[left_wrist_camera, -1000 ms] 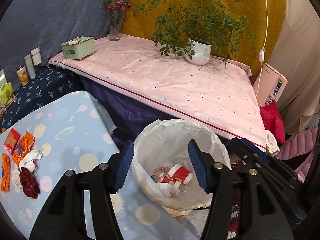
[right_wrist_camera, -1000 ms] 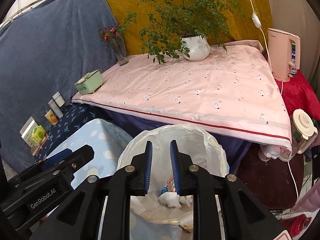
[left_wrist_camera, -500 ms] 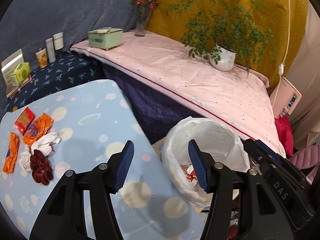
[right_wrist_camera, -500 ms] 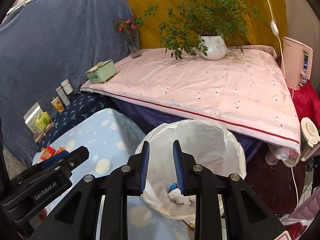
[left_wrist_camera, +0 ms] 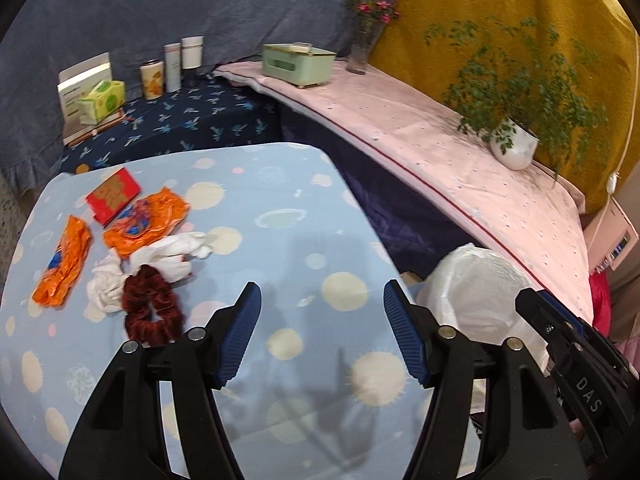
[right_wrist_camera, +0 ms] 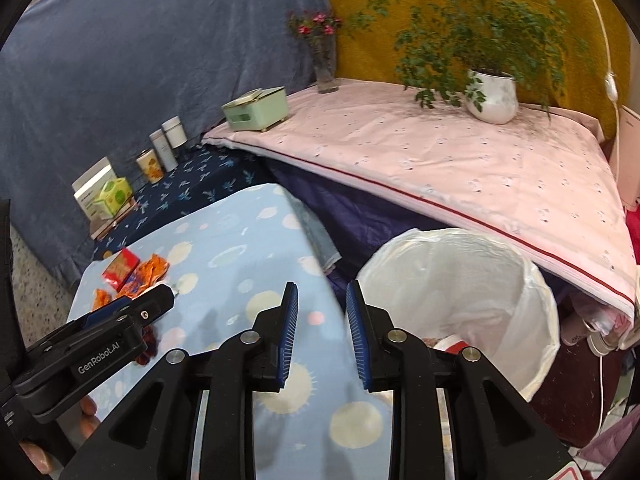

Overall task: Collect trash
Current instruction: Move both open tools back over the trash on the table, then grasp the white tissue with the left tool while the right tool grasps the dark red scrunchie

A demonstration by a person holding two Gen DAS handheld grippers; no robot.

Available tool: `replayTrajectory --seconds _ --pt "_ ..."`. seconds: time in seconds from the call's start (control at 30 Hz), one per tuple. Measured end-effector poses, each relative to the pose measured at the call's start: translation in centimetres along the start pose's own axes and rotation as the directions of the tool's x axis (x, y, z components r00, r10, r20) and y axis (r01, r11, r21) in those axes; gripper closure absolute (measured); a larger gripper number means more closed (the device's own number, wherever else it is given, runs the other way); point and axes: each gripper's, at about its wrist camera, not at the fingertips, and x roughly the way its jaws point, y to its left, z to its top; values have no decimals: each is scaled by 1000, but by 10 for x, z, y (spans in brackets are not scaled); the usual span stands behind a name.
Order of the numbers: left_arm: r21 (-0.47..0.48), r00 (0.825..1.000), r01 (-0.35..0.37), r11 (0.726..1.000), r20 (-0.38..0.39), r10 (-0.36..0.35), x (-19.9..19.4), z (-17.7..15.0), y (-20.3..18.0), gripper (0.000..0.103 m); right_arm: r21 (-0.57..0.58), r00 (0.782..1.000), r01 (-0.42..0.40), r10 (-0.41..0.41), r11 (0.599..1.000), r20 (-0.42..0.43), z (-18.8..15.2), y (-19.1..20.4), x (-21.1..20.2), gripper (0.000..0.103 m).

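Trash lies at the left of the light blue table [left_wrist_camera: 304,240]: a red packet [left_wrist_camera: 113,196], two orange wrappers [left_wrist_camera: 146,220] [left_wrist_camera: 62,262], crumpled white tissue [left_wrist_camera: 160,258] and a dark red scrunchie [left_wrist_camera: 150,310]. My left gripper [left_wrist_camera: 322,332] is open and empty above the table, right of the scrunchie. My right gripper [right_wrist_camera: 322,332] is open and empty over the table edge beside the white-lined trash bin [right_wrist_camera: 460,280], which holds some trash. The bin also shows in the left wrist view [left_wrist_camera: 480,292].
A pink-covered surface [right_wrist_camera: 440,160] behind holds a potted plant [right_wrist_camera: 490,94], a green box [right_wrist_camera: 256,110] and a flower vase [right_wrist_camera: 324,68]. A dark blue shelf [left_wrist_camera: 168,124] carries cans and boxes. A pink appliance [left_wrist_camera: 612,236] stands at the right.
Both grippers have swung left, from over the bin towards the table and the trash pile. My right gripper's jaws have opened wider. The left gripper stays open.
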Motion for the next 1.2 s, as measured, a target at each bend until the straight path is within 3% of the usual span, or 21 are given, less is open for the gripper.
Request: replayTrajectory --seconds 0.33,0.73,1.2 --pt "-121 998 -66 990 -9 65 -1 -6 76 36 -117 997 -70 65 991 -49 -12 69 18 72" --pt "-234 988 -156 960 -49 149 2 -19 161 35 -211 983 -159 135 964 -123 -34 139 42 68" --pt "-339 978 -200 920 -122 167 29 -29 229 35 -279 957 -237 174 931 -232 -60 207 91 67"
